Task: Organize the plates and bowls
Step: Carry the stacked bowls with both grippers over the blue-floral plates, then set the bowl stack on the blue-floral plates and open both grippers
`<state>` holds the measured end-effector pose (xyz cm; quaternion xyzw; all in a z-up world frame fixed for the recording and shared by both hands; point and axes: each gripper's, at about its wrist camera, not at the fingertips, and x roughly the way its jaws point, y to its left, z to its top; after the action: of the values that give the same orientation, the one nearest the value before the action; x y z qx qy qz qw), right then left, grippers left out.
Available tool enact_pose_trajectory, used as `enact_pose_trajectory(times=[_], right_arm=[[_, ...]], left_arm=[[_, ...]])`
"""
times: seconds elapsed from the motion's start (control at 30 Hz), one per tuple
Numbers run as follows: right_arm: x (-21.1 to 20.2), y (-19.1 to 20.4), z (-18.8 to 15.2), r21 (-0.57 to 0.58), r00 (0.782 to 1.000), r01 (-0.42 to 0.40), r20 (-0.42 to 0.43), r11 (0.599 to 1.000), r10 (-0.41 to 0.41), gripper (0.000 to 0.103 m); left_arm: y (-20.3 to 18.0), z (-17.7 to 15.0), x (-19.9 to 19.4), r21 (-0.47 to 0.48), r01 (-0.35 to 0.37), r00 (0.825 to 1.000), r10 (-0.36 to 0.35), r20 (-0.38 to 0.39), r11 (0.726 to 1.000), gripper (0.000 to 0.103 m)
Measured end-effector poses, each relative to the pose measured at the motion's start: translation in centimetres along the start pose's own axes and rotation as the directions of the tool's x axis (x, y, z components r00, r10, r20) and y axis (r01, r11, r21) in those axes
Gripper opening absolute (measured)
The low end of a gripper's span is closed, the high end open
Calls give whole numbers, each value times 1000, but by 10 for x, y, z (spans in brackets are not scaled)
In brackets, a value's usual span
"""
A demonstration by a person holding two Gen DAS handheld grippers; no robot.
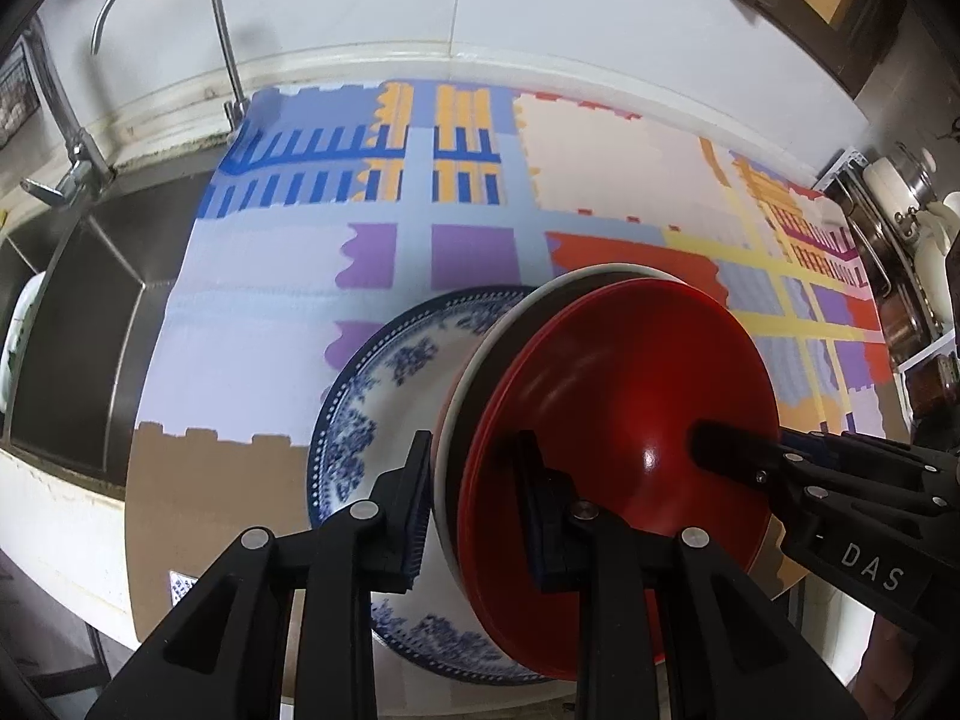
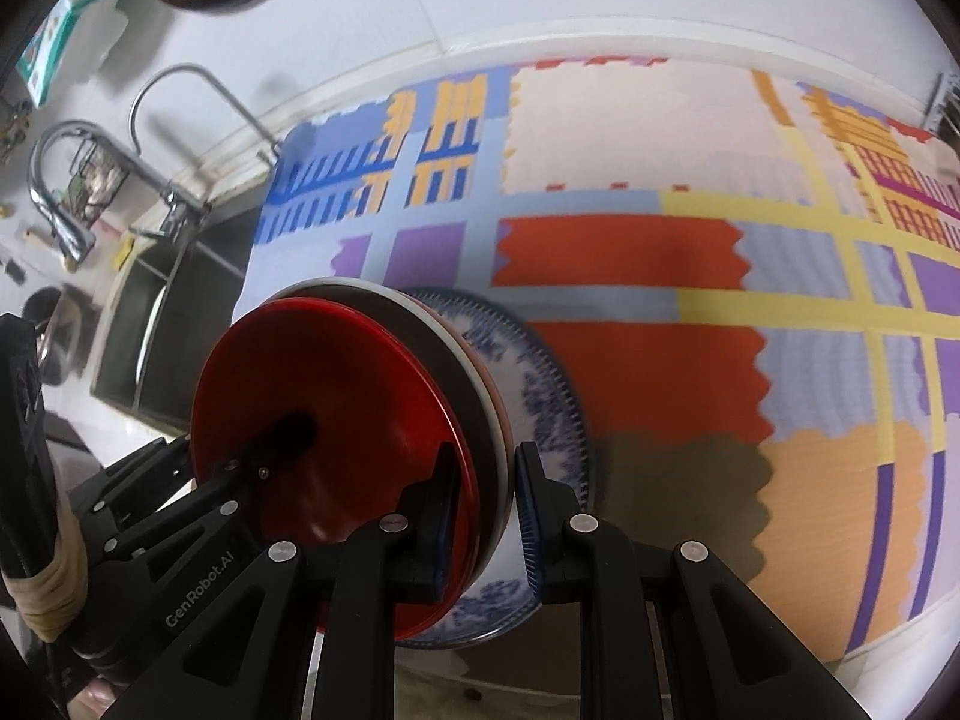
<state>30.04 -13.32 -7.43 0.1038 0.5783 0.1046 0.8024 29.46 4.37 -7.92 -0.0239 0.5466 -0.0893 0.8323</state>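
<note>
A stack of red bowls (image 1: pixel 630 372) (image 2: pixel 336 372) nested in a white-rimmed bowl (image 1: pixel 474 360) is tipped on edge between both grippers. My left gripper (image 1: pixel 480 510) is shut on the stack's rim, one finger inside the red bowl and one outside. On the opposite rim my right gripper (image 2: pixel 483 516) is shut the same way; it also shows in the left wrist view (image 1: pixel 750 462). The left gripper (image 2: pixel 264 450) shows at the left of the right wrist view. Under the stack lies a blue-and-white plate (image 1: pixel 384 396) (image 2: pixel 540 396) on the mat. I cannot tell whether stack and plate touch.
A colourful patterned mat (image 1: pixel 270 330) (image 2: pixel 630 252) covers the counter. A steel sink (image 1: pixel 78 312) (image 2: pixel 150 324) with a curved faucet (image 1: pixel 228 60) (image 2: pixel 198 75) lies to the left. Pots and a kettle (image 1: pixel 906 180) crowd the right end. A white wall runs behind.
</note>
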Motion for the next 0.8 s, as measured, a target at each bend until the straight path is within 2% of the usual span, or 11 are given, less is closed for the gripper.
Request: enact_pose_trajectory(times=[0.37, 0.8], right_arm=[[17, 10, -5, 18, 997, 31, -66, 999, -30, 21], [19, 17, -3, 5, 998, 68, -5, 998, -68, 23]], left_arm=[[13, -2, 17, -6, 47, 997, -47, -69, 999, 26], [21, 4, 25, 8, 82, 995, -81, -66, 997, 28]])
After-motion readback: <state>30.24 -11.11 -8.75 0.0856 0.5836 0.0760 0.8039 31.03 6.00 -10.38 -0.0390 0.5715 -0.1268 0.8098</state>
